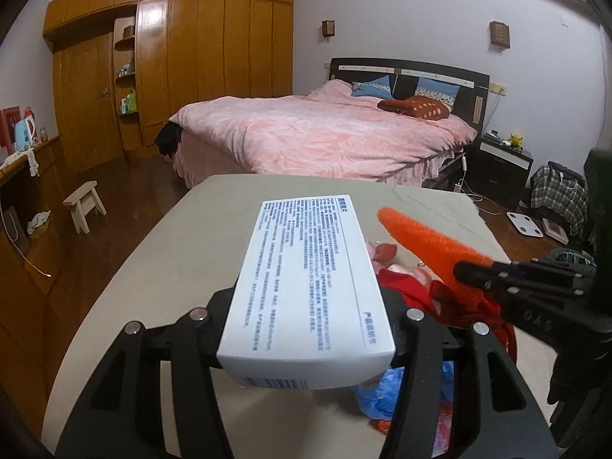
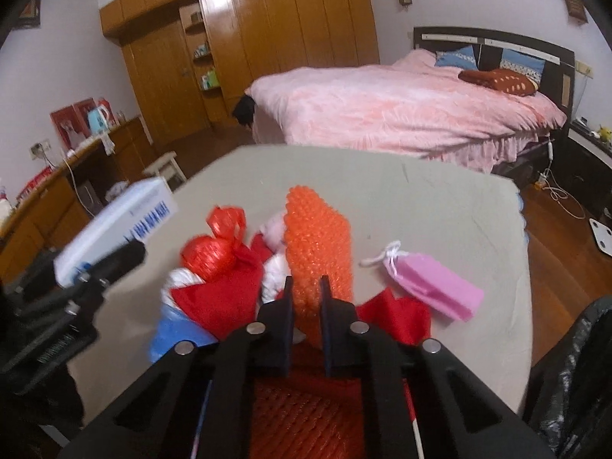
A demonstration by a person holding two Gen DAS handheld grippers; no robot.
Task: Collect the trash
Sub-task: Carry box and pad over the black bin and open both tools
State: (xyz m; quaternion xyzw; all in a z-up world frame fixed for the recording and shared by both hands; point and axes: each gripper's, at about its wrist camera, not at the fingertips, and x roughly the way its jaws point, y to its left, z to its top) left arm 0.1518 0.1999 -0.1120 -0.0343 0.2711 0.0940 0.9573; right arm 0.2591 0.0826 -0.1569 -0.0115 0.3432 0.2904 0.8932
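My left gripper point(image 1: 306, 329) is shut on a white box with blue print point(image 1: 306, 279) and holds it above the grey table point(image 1: 183, 237); the box also shows in the right wrist view point(image 2: 114, 229). My right gripper point(image 2: 306, 287) is shut on an orange bubble-wrap sleeve point(image 2: 317, 244), which sticks up and also shows in the left wrist view point(image 1: 424, 244). Under it lies a heap of trash: a red plastic bag point(image 2: 218, 279), a blue bag point(image 2: 172, 332) and white scraps. A pink pouch with a white cord point(image 2: 432, 287) lies on the table to the right.
A black trash bag point(image 2: 573, 382) hangs at the table's right edge. Beyond the table stand a bed with a pink cover point(image 1: 317, 134), a wooden wardrobe point(image 1: 191, 57), a small stool point(image 1: 84, 202) and a sideboard on the left point(image 1: 23, 199).
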